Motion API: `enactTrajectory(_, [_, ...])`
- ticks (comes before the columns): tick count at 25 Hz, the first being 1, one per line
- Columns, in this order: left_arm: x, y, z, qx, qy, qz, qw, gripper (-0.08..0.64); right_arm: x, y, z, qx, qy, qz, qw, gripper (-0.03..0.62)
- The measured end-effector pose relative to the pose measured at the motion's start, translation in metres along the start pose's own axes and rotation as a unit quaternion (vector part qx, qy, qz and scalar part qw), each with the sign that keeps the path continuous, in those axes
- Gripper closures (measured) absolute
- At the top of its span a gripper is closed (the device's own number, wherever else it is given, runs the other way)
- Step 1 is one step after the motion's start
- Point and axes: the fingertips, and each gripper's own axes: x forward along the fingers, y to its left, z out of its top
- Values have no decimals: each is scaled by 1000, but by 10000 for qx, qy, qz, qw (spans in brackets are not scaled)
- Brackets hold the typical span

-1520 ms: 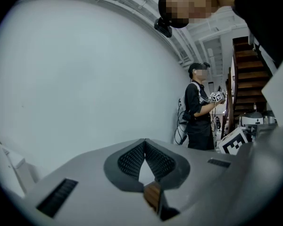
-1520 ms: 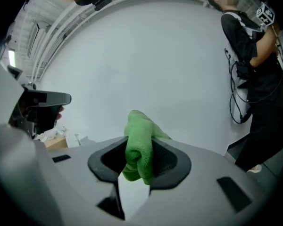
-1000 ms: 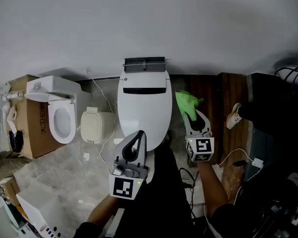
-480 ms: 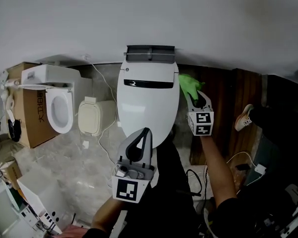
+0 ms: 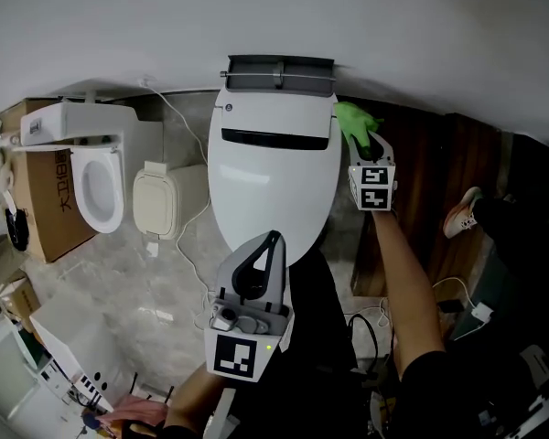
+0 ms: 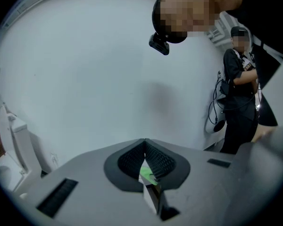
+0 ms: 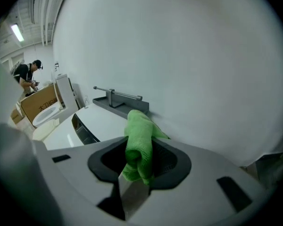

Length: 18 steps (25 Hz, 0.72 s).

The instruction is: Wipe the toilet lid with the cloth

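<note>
A white toilet with its lid (image 5: 274,186) shut stands against the wall in the head view. My right gripper (image 5: 373,143) is beside the lid's back right corner, shut on a green cloth (image 5: 353,122) that sticks out past the jaws. In the right gripper view the cloth (image 7: 138,145) is pinched in my right gripper (image 7: 139,149), with the lid (image 7: 92,124) down to the left. My left gripper (image 5: 273,239) hangs over the lid's near end, jaws closed on nothing. In its own view the left gripper (image 6: 145,141) faces the bare wall.
A second toilet (image 5: 87,167) with an open seat, a cardboard box (image 5: 38,210) and a beige square unit (image 5: 160,199) stand at the left. A white cable runs across the floor. Dark wood flooring (image 5: 421,181) and a shoe (image 5: 462,213) lie right. A person (image 6: 238,93) stands by the wall.
My right gripper has carried the green cloth farther away, up to the lid's back right corner. The left gripper has stayed low near the lid's front end.
</note>
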Motion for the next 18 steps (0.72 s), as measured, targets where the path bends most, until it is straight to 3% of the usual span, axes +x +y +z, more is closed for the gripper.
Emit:
enactTrajectory(8, [10, 15, -27, -39, 145, 59, 9999, 551, 50, 5, -35, -635, 532, 107, 9965, 457])
enactTrajectory(14, [4, 23, -38, -92, 233, 105, 9996, 551, 66, 27, -54, -1850, 870, 399, 9781, 458])
enactTrajectory(18, [2, 29, -37, -103, 197, 124, 9997, 551, 68, 32, -57, -2244, 933, 566, 9684, 460])
